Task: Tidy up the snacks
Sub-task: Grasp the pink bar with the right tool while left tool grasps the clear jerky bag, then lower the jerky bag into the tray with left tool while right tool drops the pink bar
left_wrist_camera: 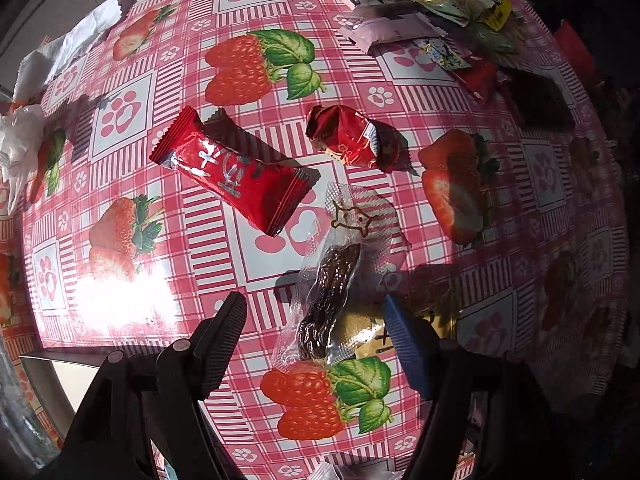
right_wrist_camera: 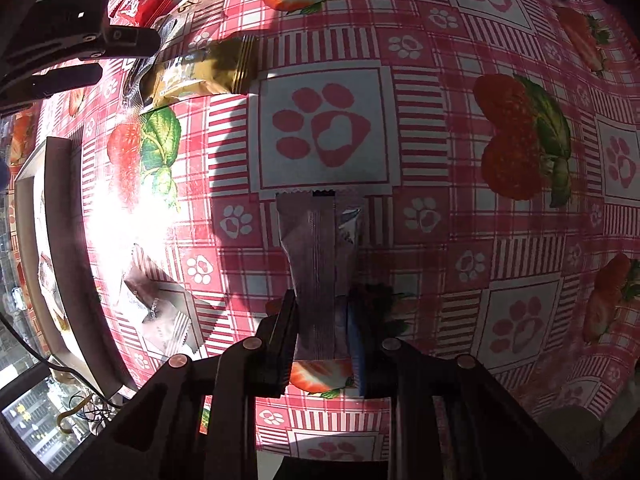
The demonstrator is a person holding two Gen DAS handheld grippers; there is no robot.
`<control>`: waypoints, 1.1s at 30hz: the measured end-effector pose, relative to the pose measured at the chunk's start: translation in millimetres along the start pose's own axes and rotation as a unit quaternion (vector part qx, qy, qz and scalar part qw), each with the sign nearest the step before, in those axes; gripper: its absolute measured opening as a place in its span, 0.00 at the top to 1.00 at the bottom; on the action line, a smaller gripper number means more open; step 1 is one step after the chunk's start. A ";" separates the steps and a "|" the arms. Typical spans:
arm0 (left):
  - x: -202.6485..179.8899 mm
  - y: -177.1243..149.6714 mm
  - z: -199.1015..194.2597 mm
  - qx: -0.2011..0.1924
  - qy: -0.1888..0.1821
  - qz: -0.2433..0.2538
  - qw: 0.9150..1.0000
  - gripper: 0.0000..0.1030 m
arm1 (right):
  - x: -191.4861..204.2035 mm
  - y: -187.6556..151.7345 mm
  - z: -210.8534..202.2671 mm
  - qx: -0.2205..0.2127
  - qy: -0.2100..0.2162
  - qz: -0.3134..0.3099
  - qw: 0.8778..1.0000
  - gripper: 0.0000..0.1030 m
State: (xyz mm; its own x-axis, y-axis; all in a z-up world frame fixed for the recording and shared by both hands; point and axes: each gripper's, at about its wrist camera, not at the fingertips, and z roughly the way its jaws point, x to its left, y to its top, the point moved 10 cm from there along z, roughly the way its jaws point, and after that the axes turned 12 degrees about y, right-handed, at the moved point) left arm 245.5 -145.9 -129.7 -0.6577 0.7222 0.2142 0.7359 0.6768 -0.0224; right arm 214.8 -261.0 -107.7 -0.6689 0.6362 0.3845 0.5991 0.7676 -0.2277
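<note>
Our left gripper (left_wrist_camera: 316,320) is spread around a clear-wrapped dark snack (left_wrist_camera: 332,300); our right gripper (right_wrist_camera: 322,332) pinches a mauve foil snack bar (right_wrist_camera: 318,276).

Snack pile (left_wrist_camera: 432,12) cut by top edge; tray (right_wrist_camera: 60,240) contents glare-washed (unreadable)

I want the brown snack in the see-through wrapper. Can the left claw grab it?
Probably yes. The left claw is open, and the clear-wrapped brown snack already lies between its fingers with nothing on top. The long red packet sits farther off, out of the way.
</note>
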 end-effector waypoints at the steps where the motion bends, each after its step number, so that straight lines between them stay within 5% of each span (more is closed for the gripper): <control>1: -1.7 1.9 4.9 0.003 0.005 0.005 1.000 0.28 | 3.1 0.8 1.8 0.000 0.002 -0.001 1.000 0.76; 8: -13.2 12.4 17.1 0.004 0.021 0.020 1.000 0.31 | -10.0 -15.3 4.8 -0.003 0.012 0.000 1.000 0.76; 10: -18.3 15.3 12.3 -0.005 0.020 0.031 0.999 0.56 | -0.6 -16.7 7.5 -0.005 0.014 0.006 1.000 0.76; 13: -23.2 15.1 10.2 -0.002 0.002 0.038 0.999 0.64 | -42.8 -27.1 4.5 -0.010 0.018 0.011 1.000 0.76; 16: -12.5 2.2 1.7 0.008 -0.027 0.013 1.000 0.65 | -83.8 -32.8 -8.8 -0.012 0.018 0.012 1.000 0.76; 19: -2.7 -9.8 -12.7 -0.006 -0.039 0.000 0.999 0.65 | -122.4 -75.1 -24.2 -0.015 0.018 0.014 1.000 0.76; 33: 69.5 -117.8 -60.9 -0.033 -0.053 -0.042 0.997 0.64 | -126.4 -90.2 -53.4 -0.020 0.030 0.033 0.999 0.76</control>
State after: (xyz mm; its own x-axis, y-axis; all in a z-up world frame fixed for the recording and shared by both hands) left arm 122.9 -184.2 -52.7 -0.7283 0.6767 0.1085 0.6841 0.7271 0.0573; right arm 268.8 -414.9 -87.9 -0.6003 0.6791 0.4226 0.6597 0.7191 -0.2184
